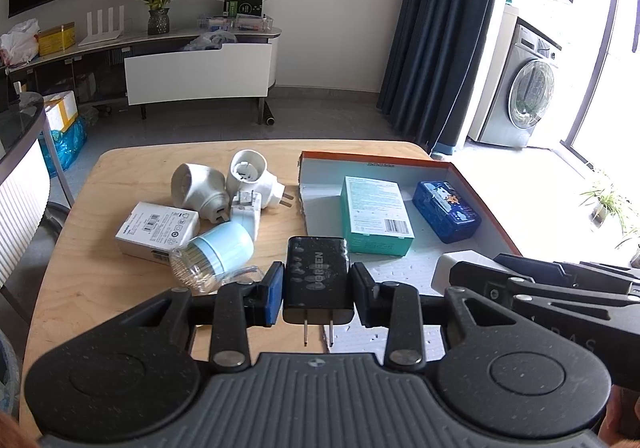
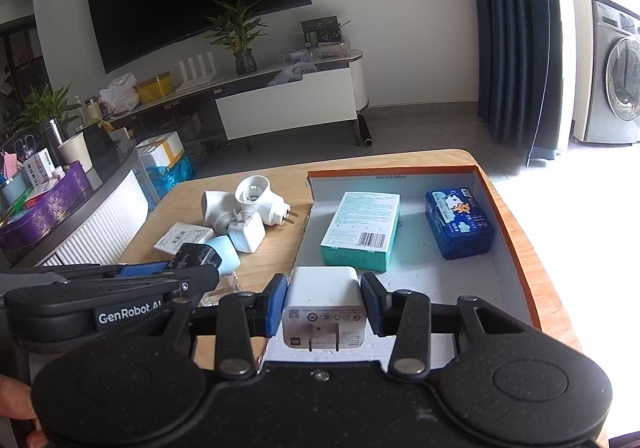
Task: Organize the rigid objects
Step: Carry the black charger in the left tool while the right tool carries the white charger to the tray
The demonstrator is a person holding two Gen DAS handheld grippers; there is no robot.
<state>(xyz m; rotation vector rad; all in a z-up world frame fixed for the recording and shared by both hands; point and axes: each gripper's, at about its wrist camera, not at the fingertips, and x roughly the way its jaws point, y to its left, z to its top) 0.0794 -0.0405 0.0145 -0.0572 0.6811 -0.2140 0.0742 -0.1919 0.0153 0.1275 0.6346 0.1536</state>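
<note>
My left gripper (image 1: 317,288) clamps black charger (image 1: 318,274) at box (image 1: 486,198) edge; right gripper (image 2: 324,302) clamps white charger (image 2: 324,304) over box interior. Risk — grippers close together, may collide; box wall could snag prongs.

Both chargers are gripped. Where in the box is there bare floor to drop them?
Bare floor runs along the near part of the orange-edged box, in front of the teal carton and blue tissue pack; there is also a strip between those two. The pile around the toothpick jar is crowded.
</note>
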